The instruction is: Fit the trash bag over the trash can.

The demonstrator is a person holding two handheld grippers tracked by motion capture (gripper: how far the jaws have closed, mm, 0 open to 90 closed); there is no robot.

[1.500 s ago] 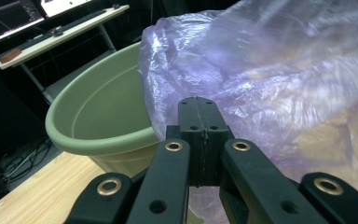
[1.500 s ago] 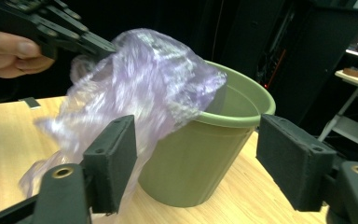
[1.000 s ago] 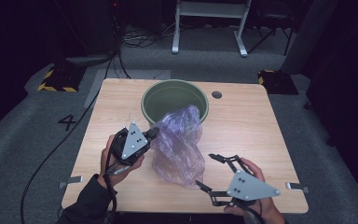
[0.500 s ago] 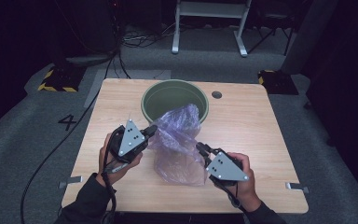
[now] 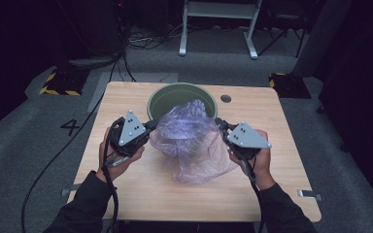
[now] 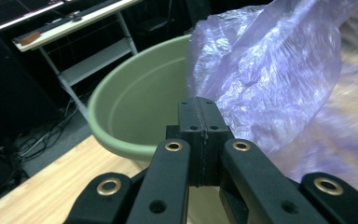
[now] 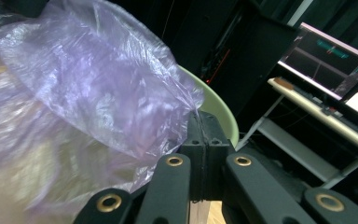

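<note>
Between the two grippers a thin purple plastic bag [image 5: 192, 141] hangs stretched, its far edge touching the green bin [image 5: 175, 97]. The left gripper [image 5: 150, 125] pinches one edge; the right gripper [image 5: 220, 124], jaws just closed, pinches the opposite edge. Grasping looks done; opening the bag and fitting it over the bin's rim remains.

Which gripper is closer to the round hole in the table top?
The right gripper. It pinches the purple plastic bag on the side where the hole lies; the left gripper holds the bag's opposite edge, beyond the green tub.
</note>
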